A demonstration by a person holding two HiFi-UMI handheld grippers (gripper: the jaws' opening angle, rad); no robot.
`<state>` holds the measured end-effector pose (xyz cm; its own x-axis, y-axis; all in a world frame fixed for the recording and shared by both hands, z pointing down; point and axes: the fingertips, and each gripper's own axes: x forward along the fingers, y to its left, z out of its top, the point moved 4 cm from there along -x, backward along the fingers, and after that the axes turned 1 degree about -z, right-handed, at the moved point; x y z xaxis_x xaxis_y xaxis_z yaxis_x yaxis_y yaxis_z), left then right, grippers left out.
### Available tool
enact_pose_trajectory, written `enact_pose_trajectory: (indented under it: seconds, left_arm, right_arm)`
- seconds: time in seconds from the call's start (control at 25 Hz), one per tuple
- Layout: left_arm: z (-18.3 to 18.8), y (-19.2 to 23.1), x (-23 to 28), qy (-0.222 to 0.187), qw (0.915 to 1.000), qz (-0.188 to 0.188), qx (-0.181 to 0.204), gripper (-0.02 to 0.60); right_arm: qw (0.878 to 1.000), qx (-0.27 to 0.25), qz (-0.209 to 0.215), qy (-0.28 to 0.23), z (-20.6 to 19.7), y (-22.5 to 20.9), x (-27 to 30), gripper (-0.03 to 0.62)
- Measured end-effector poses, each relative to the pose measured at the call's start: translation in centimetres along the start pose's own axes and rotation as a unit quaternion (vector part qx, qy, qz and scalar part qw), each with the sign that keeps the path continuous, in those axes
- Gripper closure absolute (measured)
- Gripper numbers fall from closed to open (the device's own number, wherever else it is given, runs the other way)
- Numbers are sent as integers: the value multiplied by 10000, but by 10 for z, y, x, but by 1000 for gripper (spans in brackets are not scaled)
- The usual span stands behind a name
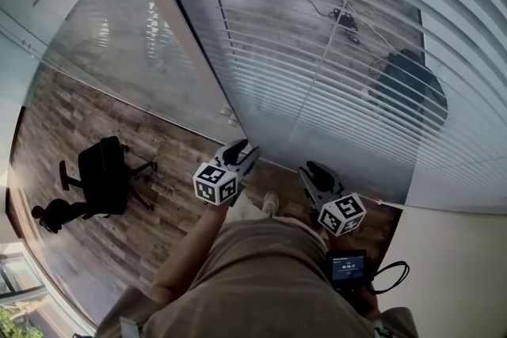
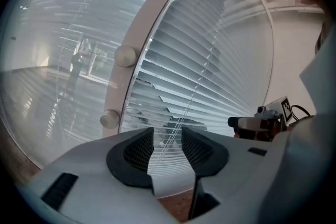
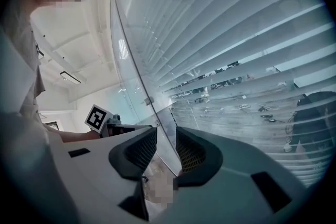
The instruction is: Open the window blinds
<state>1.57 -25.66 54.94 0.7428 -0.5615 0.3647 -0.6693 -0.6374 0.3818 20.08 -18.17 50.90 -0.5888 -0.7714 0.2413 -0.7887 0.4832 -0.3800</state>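
Both grippers are hanging low right in front of the blinds, which are covering the window straight ahead. The left gripper is sitting with its jaws released and empty, lining up on the thin cord dangling in front of the slats. I'm guessing it's aiming there because that cord is what opens them. The right gripper is waiting alongside, jaws also spread with nothing in them. The slats are running sideways across the window, tilting mostly shut with thin gaps showing, and the cord is hanging top to bottom.
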Motion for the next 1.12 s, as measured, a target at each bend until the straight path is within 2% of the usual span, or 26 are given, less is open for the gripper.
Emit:
enact_pose_trajectory:
  seconds: [0.12,0.4,1.12]
  left_arm:
    - [-5,-4,-4,71,9999,-5,112,419]
    - [-9,-2,-4,68,9999,-54,-50,417]
    - [-20,0,-23,192,9997,-77,-89,419]
  right_arm:
    - [10000,27,-42,-22,-4,3,-4,476]
    - [10000,37,13,-39,-5,9,-8,476]
    - [9998,180,-73,-7,-16,19,-14,476]
